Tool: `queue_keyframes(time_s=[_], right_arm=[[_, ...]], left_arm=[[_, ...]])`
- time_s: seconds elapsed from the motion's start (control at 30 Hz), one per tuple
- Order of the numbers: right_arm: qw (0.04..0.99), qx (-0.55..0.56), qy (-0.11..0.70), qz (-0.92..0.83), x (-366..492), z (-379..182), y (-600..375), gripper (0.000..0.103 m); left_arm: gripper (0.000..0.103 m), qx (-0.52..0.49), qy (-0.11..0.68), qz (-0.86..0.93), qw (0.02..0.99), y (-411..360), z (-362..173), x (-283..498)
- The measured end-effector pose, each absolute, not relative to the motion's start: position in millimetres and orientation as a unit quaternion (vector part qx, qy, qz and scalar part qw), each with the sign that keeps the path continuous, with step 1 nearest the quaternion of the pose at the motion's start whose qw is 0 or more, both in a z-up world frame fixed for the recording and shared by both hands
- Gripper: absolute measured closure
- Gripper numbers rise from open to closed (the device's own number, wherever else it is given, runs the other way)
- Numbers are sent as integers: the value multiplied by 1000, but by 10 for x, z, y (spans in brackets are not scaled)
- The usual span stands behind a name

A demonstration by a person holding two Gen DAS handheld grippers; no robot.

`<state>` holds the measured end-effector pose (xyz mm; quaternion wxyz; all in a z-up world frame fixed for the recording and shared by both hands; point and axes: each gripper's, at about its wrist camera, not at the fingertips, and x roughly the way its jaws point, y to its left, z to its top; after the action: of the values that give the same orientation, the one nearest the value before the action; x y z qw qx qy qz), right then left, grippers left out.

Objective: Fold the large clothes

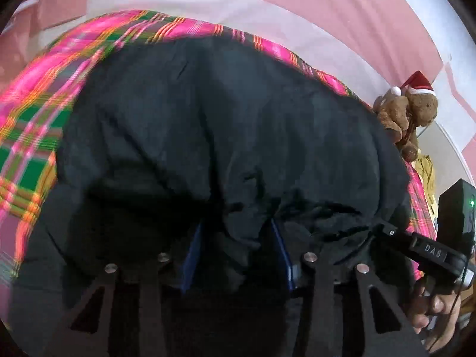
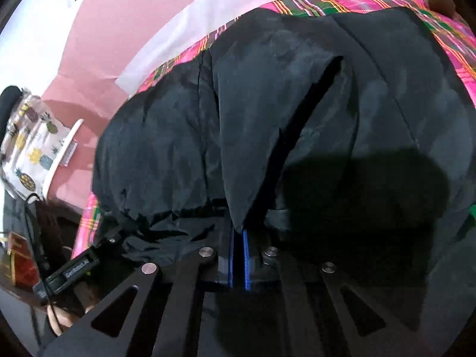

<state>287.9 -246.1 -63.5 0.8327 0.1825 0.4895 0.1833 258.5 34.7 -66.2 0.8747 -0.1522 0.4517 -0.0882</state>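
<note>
**One black jacket, two grippers at its near edge**

While one large black padded jacket (image 1: 226,125) lay spread over one pink-and-green plaid blanket (image 1: 26,136), it filled the centre of both frames. Two grippers were counted. The left gripper (image 1: 236,255), at the bottom centre of the left wrist view, had its blue-edged fingers (image 1: 193,253) set apart with a fold of the jacket bunched between them; whether they pinched it could not be told. The right gripper (image 2: 238,258), at the bottom centre of the right wrist view, had its two blue-edged fingers (image 2: 245,255) drawn almost together on a point of jacket cloth.

Only the left wrist view showed one brown teddy bear in a red Santa hat (image 1: 407,113), at the right edge beside the blanket. Only the right wrist view showed one pineapple-printed cloth (image 2: 32,145), at the left edge, and a long dark slit in the jacket, right of centre.
</note>
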Motion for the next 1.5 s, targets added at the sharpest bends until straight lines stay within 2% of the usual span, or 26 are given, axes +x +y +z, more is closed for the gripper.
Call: queue_keyframes(time_s=[0.2,0.3,0.33,0.47,0.53,0.67,0.87,1.0,1.17,1.3,1.4,1.5], right_arm=[[835,176,492,175,2957,-634,-2404,98],[842,156,486,173,2802,-454,-2484,86],[849,139,483,165,2738,-364,-2513,78],[877,118,432,172,2560,81,-2657,78],[894,103,406,161,2633,254,-2692,78],[899,96,403,140,3068,264,-2660,78],[886,64,450,96,3303,-358,-2748,80],[890,56,443,90,3251,-478,-2757,80],[895,64,430,98,3156,-93,-2824,78],[913,42,392,102,3255,226,-2745,78],[911,37,397,105,3526,223,-2633,78],[896,28,434,88,3801,-33,-2619,78]], left_arm=[[55,-142,452,-64,878,289,-692,2677],[55,-142,455,-59,877,279,-582,2591],[55,-139,454,-59,878,282,-527,2532],[55,-133,445,-62,884,407,-272,2318],[55,-135,411,-58,900,506,-59,2293],[53,-122,371,-38,920,590,187,2652],[50,-116,420,12,900,784,-410,3096],[50,-130,403,1,906,822,-641,2965],[53,-137,415,5,899,878,-498,2900],[53,-122,373,0,920,874,-70,2825],[53,-101,354,-4,930,799,86,3060],[53,-85,381,-1,921,757,-93,3464]])
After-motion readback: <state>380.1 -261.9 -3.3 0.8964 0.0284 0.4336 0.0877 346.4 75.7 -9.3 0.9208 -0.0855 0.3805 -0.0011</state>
